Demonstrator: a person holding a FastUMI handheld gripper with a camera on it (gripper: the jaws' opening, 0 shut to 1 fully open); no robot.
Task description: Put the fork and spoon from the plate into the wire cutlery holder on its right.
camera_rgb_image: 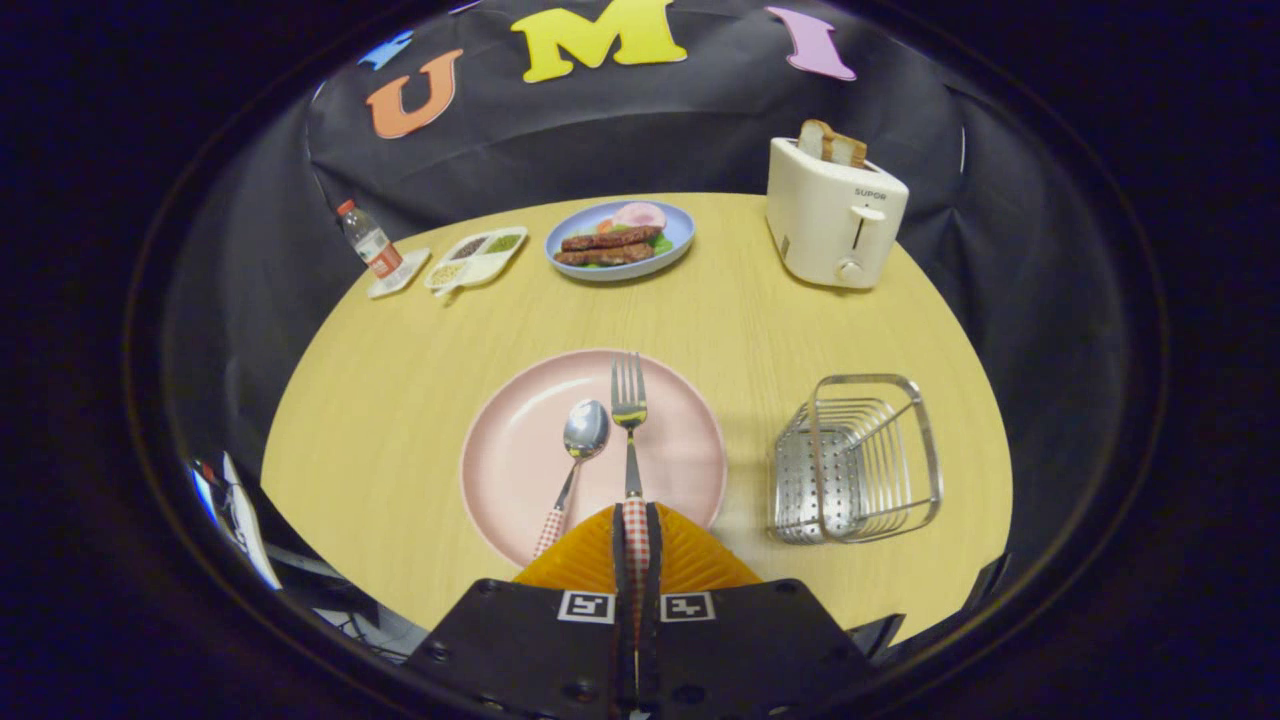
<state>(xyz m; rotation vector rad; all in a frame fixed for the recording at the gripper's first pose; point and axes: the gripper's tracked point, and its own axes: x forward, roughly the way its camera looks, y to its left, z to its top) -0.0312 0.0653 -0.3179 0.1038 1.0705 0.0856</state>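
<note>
A pink plate point(520, 460) lies on the wooden table just ahead of my fingers. On it rest a spoon point(583, 435) and a fork point(629, 410), both with red-and-white checked handles pointing toward me. My gripper point(636, 520) is shut on the fork's checked handle, both fingers pressed against it; the tines point away over the plate. The spoon lies just left of the fork, its handle beside my left finger. The wire cutlery holder point(858, 462) stands on the table to the right of the plate, with nothing seen inside it.
Beyond the plate, a blue plate of food point(620, 240) sits at the table's far side. A white toaster point(835, 215) with bread stands far right. A divided dish point(476, 258) and a small bottle point(368, 240) are far left.
</note>
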